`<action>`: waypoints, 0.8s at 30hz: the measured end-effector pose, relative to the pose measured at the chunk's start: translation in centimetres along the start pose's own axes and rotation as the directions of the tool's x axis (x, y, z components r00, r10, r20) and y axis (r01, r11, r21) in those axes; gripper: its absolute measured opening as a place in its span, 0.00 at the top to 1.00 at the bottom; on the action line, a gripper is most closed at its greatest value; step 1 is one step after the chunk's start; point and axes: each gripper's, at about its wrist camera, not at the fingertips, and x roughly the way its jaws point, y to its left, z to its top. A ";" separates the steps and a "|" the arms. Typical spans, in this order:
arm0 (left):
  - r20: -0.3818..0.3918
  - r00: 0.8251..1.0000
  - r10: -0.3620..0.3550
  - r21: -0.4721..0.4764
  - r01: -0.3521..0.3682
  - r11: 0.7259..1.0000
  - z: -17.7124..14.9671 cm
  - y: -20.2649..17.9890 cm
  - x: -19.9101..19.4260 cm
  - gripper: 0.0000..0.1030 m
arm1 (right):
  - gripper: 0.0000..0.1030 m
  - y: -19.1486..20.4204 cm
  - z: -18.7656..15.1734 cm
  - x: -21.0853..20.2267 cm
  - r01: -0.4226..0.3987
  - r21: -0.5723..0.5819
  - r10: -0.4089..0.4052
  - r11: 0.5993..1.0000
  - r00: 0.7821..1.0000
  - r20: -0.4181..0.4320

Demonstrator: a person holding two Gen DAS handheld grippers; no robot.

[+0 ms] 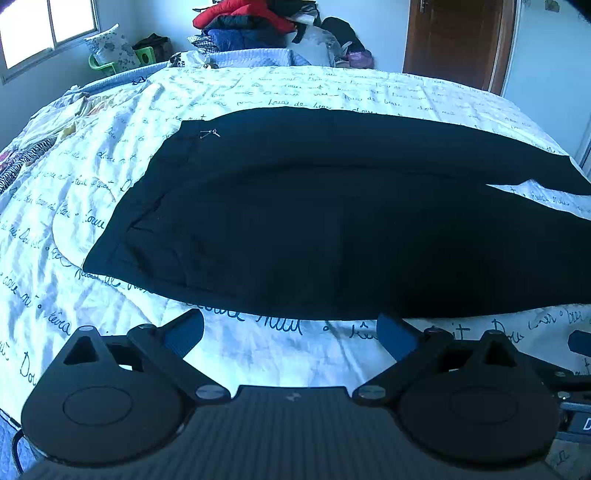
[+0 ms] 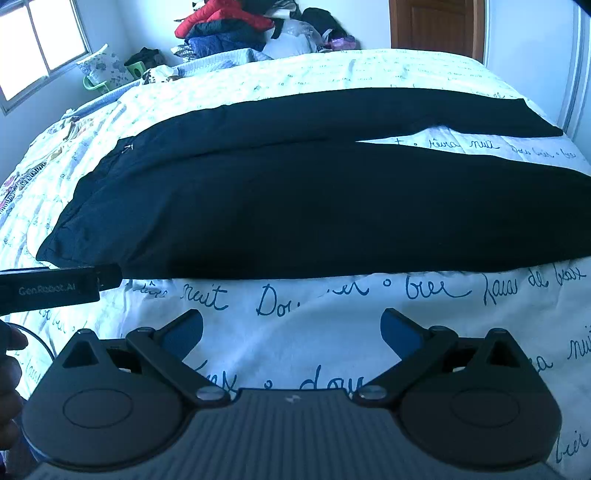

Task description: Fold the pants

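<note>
Left wrist view: black pants (image 1: 332, 221) spread flat on bed (image 1: 258, 343), long axis running left to right across frame. Waistband end at left (image 1: 147, 206), small metal clip or pin near upper waist corner (image 1: 209, 133). Legs extending right, splitting into a narrow V near right edge with white cover showing in the gap. Left gripper (image 1: 290, 334) hovering over bare cover just short of near edge of pants, jaws spread wide, nothing between them, blue pads (image 1: 184, 332) clear of fabric.

Right wrist view: same pants (image 2: 314, 206) again lengthwise left to right, waist at left, two leg ends at right; far leg ending near right side of bed, near leg running past frame edge. Right gripper (image 2: 291, 330) over white cover with blue handwriting print, near front edge of pants but apart from it, jaws fully apart, holding nothing. Part of left gripper body (image 2: 55, 290) poking in from left, just beside waist corner. Part of a person's hand (image 2: 9, 369) at lower left edge.

Background, both views: clothes pile (image 1: 243, 22) beyond far side of bed, window (image 1: 44, 29) at upper left, brown door (image 1: 454, 40) at upper right.
</note>
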 end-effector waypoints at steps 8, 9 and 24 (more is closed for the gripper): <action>0.006 1.000 0.003 0.017 -0.003 1.000 -0.3 -0.1 0.0 0.03 | 0.00 0.0 -0.2 0.2 -0.002 -0.001 0.002 1.000 1.000 -0.003; 0.007 1.000 0.004 0.019 -0.004 1.000 -0.3 -0.1 0.0 0.03 | 0.00 0.0 -0.2 0.2 -0.002 -0.002 0.002 1.000 1.000 -0.004; 0.021 1.000 0.008 0.027 -0.009 1.000 0.1 0.2 0.3 0.03 | 0.00 0.3 0.1 0.5 -0.016 -0.008 0.016 1.000 1.000 0.001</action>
